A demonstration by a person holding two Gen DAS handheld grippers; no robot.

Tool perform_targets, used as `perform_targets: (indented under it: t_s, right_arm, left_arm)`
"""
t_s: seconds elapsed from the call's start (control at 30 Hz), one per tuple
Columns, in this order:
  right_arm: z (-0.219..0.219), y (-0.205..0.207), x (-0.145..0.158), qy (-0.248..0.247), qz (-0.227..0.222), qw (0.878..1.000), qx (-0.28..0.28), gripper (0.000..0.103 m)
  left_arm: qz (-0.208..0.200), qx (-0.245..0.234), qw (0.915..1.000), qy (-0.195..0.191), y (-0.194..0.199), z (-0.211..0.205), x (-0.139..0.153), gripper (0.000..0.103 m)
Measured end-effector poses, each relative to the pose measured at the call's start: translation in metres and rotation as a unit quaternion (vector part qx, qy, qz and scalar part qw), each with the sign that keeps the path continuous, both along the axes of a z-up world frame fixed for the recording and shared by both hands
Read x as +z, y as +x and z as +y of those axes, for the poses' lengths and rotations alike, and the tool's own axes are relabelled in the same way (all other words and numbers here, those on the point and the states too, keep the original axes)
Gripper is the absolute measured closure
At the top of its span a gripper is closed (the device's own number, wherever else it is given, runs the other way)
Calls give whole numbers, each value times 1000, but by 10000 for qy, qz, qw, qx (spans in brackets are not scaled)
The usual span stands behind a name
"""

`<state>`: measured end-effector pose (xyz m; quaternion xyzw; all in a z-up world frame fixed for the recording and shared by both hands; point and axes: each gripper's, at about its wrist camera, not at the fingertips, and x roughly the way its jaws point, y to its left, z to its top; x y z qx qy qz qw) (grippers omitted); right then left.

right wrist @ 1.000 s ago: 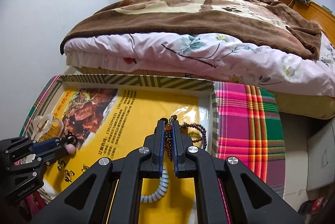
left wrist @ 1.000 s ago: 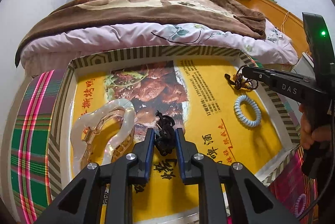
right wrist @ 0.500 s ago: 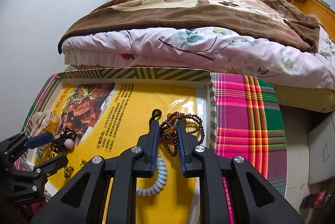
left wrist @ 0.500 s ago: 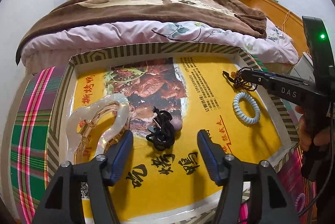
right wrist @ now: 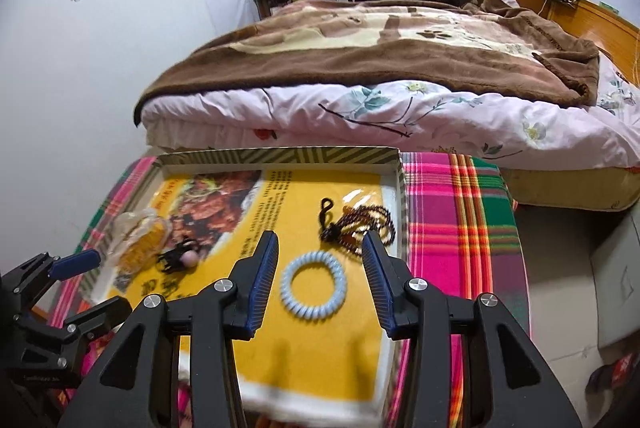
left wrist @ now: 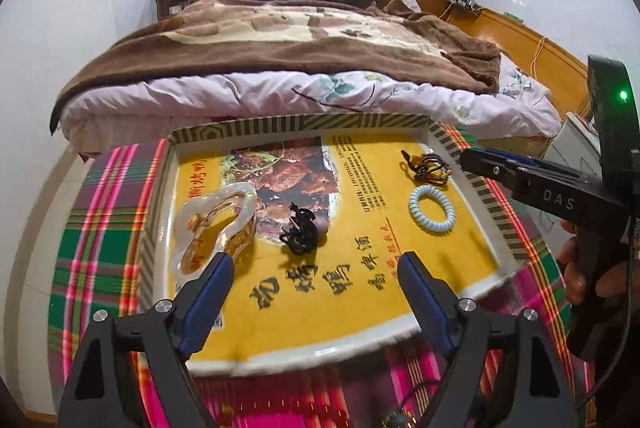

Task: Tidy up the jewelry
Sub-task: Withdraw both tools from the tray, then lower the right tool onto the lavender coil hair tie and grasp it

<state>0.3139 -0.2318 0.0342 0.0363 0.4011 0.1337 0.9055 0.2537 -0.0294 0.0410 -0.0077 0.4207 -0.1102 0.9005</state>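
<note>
Two hair ties (left wrist: 432, 208), one bracelet (left wrist: 428, 168), one clip (left wrist: 218, 224)

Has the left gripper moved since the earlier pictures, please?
Yes. The left gripper has opened and drawn back toward the near edge of the tray, leaving the black hair tie lying free ahead of it.

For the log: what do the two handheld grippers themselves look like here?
Both are matte black, angular frames with silver screw heads and blue ribbed pads on the fingers. The left gripper and right gripper match. Seen from the left wrist, the right unit's body reads "DAS", carries a green light and trails a thin black cable.
</note>
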Motion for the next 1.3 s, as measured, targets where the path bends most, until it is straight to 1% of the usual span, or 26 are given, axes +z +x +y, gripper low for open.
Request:
perform_targets:
  t_s: [0.07, 0.23, 0.33, 0.53, 0.63, 0.8, 0.93, 0.97, 1.03, 1.1, 1.17, 1.23, 1.3]
  right_arm:
    - [-1, -15, 5, 23, -55, 10000, -13, 58]
    - [-3, -52, 18, 107, -226, 9997, -25, 58]
    - [-4, -75, 25, 148, -328, 9993, -45, 58]
    - [-11, -120, 31, 292, -494, 9983, -132, 58]
    - [-16, -139, 31, 241, -564, 9980, -168, 58]
    - [-25, -172, 31, -67, -688, 9973, -226, 58]
    - [-36, -191, 18, -192, -563, 9978, -283, 58]
    - [-39, -196, 13, -292, -522, 9977, -317, 58]
    - [-43, -206, 3, -472, -470, 9970, -402, 58]
    - [-48, -215, -11, -506, -325, 9971, -475, 58]
    - [-53, -219, -23, -508, -158, 9973, -501, 58]
    - [-55, -221, -35, -646, -10, 9960, -625, 58]
    - [-58, -222, -41, -740, 41, 9947, -717, 58]
  left_arm:
    - [-63, 52, 10000, 2, -13, 2, 6, 19]
    - [-237, 143, 9995, 161, -48, 4, 18, 18]
    - [-308, 171, 9993, 75, -71, 8, 24, 18]
    - [-436, 179, 9988, 165, -108, 11, 30, 18]
    - [-486, 216, 9985, 117, -128, 17, 32, 18]
    - [-509, 320, 9982, 40, -153, 32, 31, 18]
    - [-518, 475, 9975, -88, -168, 47, 25, 18]
    - [-503, 500, 9974, -122, -172, 50, 22, 18]
    - [-449, 525, 9975, -137, -176, 56, 16, 18]
    - [-409, 534, 9977, -108, -181, 62, 8, 18]
    - [-366, 643, 9972, -99, -185, 69, 1, 18]
    - [-334, 745, 9965, -156, -188, 76, -5, 18]
    - [-260, 764, 9966, -151, -190, 82, -12, 18]
